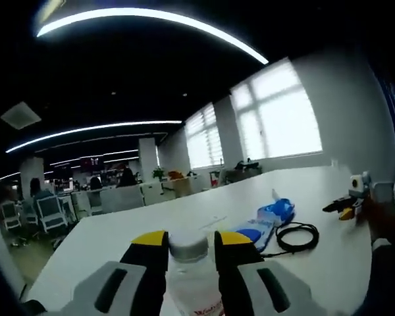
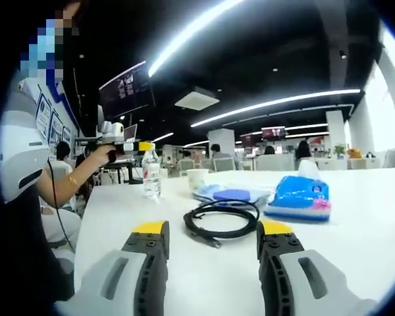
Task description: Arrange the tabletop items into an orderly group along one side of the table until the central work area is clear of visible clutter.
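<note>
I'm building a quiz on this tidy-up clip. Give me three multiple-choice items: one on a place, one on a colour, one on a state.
1. Where is the bottle?
A. between the left gripper's jaws
B. on the floor
C. on a chair

2. What colour is the coiled cable?
A. white
B. red
C. black

3. How is the right gripper?
A. shut on the cable
B. open
C. shut on a cup

Answers: 1 A, the yellow-tipped jaws flank the bottle's neck in the left gripper view; 2 C, the coil is black on the white table; 3 B, its jaws stand wide apart, with nothing between them.
</note>
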A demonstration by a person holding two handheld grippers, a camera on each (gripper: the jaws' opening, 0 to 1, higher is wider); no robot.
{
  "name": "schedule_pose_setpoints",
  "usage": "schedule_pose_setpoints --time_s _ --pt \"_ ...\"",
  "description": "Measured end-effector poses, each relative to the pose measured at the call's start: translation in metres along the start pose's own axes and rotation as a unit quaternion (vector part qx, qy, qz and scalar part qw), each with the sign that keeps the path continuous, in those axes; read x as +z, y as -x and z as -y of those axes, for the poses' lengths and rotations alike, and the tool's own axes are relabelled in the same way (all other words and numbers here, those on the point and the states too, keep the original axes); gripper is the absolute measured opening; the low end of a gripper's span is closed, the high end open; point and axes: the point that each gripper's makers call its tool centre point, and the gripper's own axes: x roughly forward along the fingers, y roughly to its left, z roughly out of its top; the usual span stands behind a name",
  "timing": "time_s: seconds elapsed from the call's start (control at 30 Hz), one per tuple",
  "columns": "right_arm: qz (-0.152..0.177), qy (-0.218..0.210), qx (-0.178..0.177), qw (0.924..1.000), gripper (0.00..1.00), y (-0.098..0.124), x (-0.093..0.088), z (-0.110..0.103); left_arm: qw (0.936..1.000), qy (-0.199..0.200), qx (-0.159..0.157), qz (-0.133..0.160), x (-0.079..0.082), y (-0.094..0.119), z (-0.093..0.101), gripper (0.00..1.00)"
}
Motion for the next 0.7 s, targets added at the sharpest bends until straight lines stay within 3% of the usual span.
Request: schedule_pose_setpoints --time_s 0.3,0.47,0.7 --pt "-0.001 0.001 0.001 1.0 0.51 0.0001 -0.0002 -0.0003 0.9999 0.011 0.01 -0.001 -0.0024 -0.0063 -0.0025 0.32" --pt "-0.002 0.001 0.0 1.0 0.51 0.0 -0.0008 0.0 0.9995 0.027 0.015 0.008 -0.0017 -0.0083 -0.0037 0.25" --pt "-0.006 0.002 0.0 1.0 0.51 -0.0005 -0.0023 -0.0001 0.999 0.038 0.023 0.012 -0.003 -0.0089 -0.005 0.24"
